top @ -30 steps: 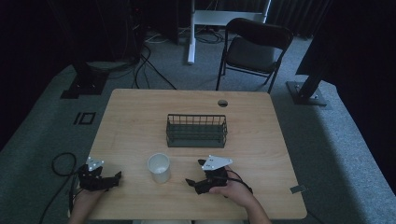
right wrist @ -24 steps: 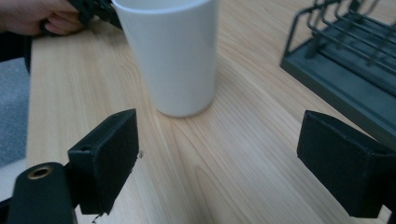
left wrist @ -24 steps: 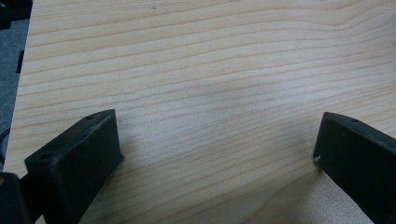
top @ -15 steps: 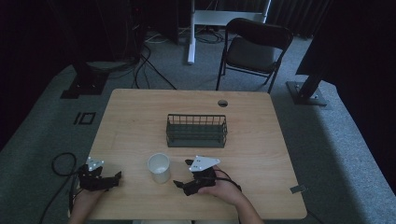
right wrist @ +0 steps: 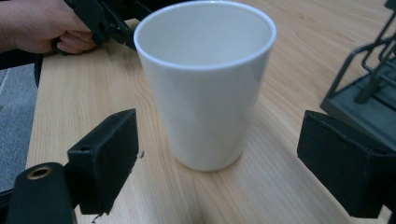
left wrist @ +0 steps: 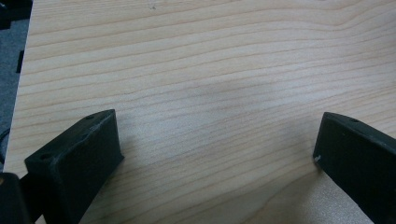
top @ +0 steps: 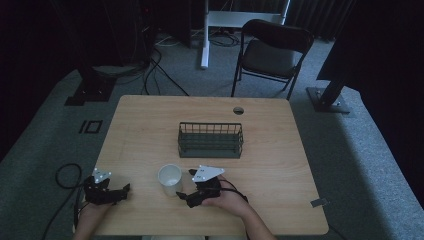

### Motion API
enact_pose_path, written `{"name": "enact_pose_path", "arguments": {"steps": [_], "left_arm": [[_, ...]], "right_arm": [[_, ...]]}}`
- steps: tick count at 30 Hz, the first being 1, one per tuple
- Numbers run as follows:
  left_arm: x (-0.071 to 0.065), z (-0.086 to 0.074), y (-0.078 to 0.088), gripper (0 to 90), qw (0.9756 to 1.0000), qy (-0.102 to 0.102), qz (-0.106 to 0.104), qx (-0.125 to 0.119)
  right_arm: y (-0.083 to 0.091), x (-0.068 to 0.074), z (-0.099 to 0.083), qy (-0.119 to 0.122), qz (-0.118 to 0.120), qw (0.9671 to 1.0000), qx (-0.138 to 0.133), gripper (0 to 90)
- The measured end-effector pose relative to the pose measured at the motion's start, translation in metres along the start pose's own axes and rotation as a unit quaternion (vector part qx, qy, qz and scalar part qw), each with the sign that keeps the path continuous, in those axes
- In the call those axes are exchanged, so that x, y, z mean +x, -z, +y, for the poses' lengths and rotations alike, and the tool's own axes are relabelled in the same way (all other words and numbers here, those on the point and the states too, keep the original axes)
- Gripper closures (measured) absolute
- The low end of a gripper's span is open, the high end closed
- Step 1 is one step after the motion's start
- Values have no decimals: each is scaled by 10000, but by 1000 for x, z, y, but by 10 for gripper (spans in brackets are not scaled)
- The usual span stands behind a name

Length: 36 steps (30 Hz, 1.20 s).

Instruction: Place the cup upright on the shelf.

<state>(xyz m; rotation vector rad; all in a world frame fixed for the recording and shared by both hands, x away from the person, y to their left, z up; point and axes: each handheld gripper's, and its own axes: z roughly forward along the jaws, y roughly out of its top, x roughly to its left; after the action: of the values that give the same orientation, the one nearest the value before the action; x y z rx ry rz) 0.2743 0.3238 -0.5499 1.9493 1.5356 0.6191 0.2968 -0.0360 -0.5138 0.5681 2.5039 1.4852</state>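
Beyond the tongs, a black folding chair is standing on grey carpet behind the wooden desk; cables are trailing into darkness.

Wooden table: cup, wire basket.

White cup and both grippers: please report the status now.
Right gripper open, facing white cup, no contact. Left gripper open above table. Nothing between.
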Motion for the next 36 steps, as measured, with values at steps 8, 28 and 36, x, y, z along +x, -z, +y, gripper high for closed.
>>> {"name": "enact_pose_path", "arguments": {"steps": [8, 28, 36], "left_arm": [[0, 0, 0, 9, 10000, -1, 0, 5], [0, 0, 0, 9, 10000, 5, -2, 0], [1, 0, 0, 9, 10000, -18, -23, -3]], "right_arm": [[-9, 2, 10, 63, 73, 9999, -98, 125], [-32, 5, 25, 262, 108, 9994, -176, 129], [-35, 4, 28, 290, 70, 9993, -220, 134]]}}
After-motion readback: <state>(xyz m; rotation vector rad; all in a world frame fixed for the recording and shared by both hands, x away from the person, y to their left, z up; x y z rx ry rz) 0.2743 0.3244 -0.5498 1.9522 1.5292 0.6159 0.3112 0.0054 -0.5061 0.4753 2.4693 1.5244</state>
